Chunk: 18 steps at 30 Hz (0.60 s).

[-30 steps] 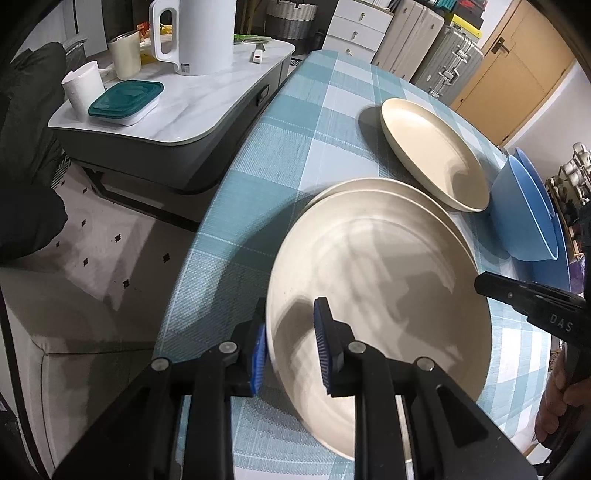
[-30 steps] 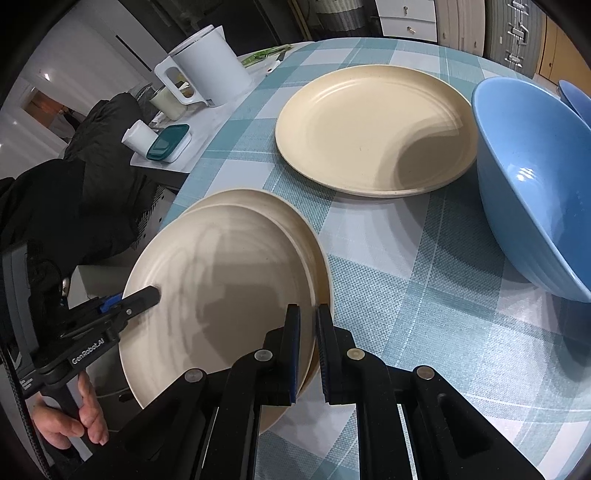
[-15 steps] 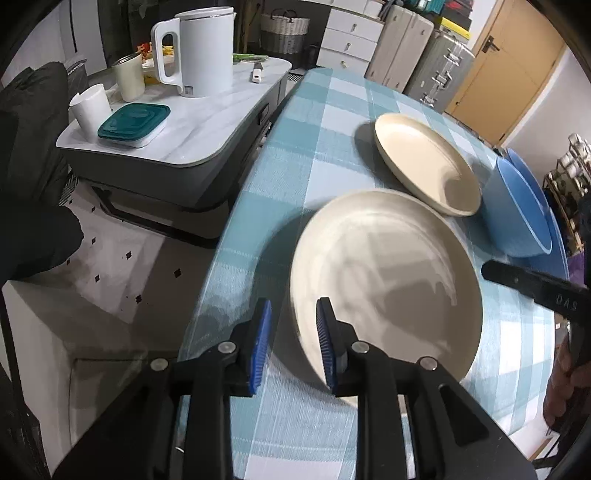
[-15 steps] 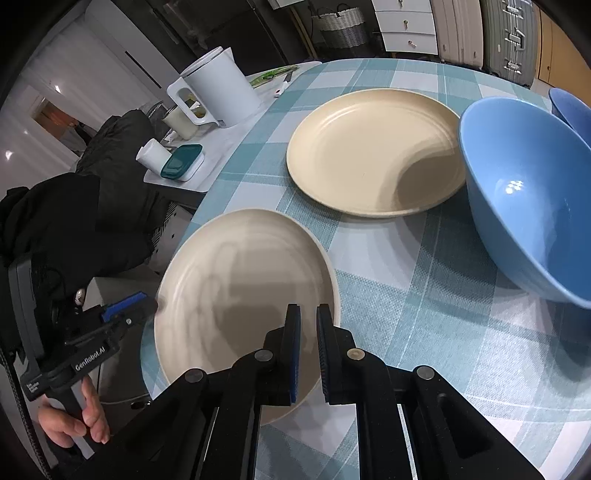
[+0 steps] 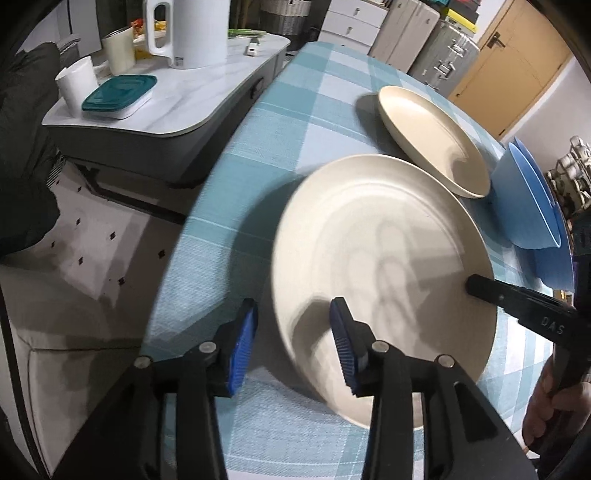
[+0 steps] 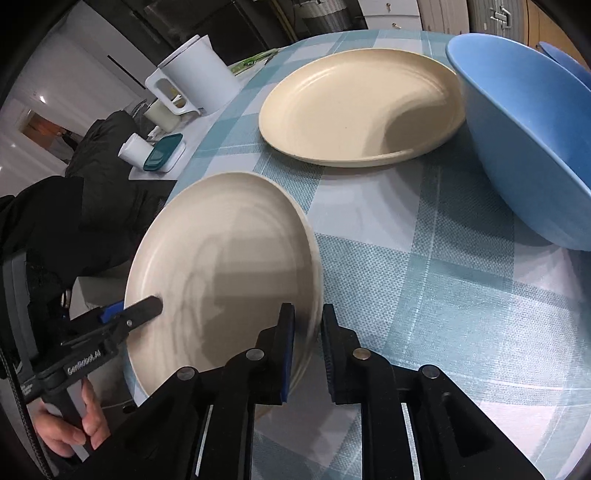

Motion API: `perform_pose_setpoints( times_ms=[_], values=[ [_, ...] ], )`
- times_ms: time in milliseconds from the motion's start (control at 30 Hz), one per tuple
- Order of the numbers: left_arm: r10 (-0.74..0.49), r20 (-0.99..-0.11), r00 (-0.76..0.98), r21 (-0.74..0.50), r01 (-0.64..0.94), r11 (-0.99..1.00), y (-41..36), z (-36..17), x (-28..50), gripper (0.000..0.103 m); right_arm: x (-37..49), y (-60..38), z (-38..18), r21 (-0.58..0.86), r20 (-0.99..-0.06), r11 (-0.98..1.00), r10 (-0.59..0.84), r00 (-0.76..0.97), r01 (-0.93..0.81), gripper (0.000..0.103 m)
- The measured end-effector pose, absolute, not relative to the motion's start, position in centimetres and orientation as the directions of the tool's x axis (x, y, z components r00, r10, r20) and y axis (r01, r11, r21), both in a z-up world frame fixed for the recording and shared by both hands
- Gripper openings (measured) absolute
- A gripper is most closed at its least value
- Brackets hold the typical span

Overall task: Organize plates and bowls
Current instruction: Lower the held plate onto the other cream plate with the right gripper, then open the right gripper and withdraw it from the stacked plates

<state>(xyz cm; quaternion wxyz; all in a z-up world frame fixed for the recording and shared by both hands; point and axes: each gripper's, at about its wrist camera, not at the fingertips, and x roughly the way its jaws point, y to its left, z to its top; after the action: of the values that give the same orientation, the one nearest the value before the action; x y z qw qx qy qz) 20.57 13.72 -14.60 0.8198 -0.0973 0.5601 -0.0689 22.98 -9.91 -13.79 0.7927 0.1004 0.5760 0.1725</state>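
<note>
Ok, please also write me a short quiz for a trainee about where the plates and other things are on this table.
1. True or false: the far cream plate lies stacked on the near cream plate.
2. In the right wrist view, what stands directly right of the far cream plate? A. the blue bowl B. a steel pot C. a red mug
3. What colour is the lid of the flat container near the white kettle on the side table?

Key: 1. False, they lie apart on the checked tablecloth. 2. A. 3. Teal.
</note>
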Motion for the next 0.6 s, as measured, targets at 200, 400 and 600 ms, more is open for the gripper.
perform_pose_setpoints(
  times_ms=[200,400,600],
  values=[
    [-0.243,-0.907,0.343,-0.244,0.04,0.969,12.5,-14.5,20.6,0.041,22.7,-10.3,-14.0,0.372,-0.875,0.916,0.4,0.273,-0.151,0.017],
    [-0.244,-0.908,0.339,-0.231,0.078,0.97,11.1,-14.4,20.5,0.043,22.0,-11.0,-13.7,0.332,-0.885,0.932,0.362,0.294,-0.148,0.019],
    [-0.217,-0.907,0.36,-0.197,0.091,0.976,9.8,-14.3,20.4,0.05,21.3,-11.9,-12.8,0.262,-0.885,0.952,0.303,0.353,-0.16,0.019]
  ],
)
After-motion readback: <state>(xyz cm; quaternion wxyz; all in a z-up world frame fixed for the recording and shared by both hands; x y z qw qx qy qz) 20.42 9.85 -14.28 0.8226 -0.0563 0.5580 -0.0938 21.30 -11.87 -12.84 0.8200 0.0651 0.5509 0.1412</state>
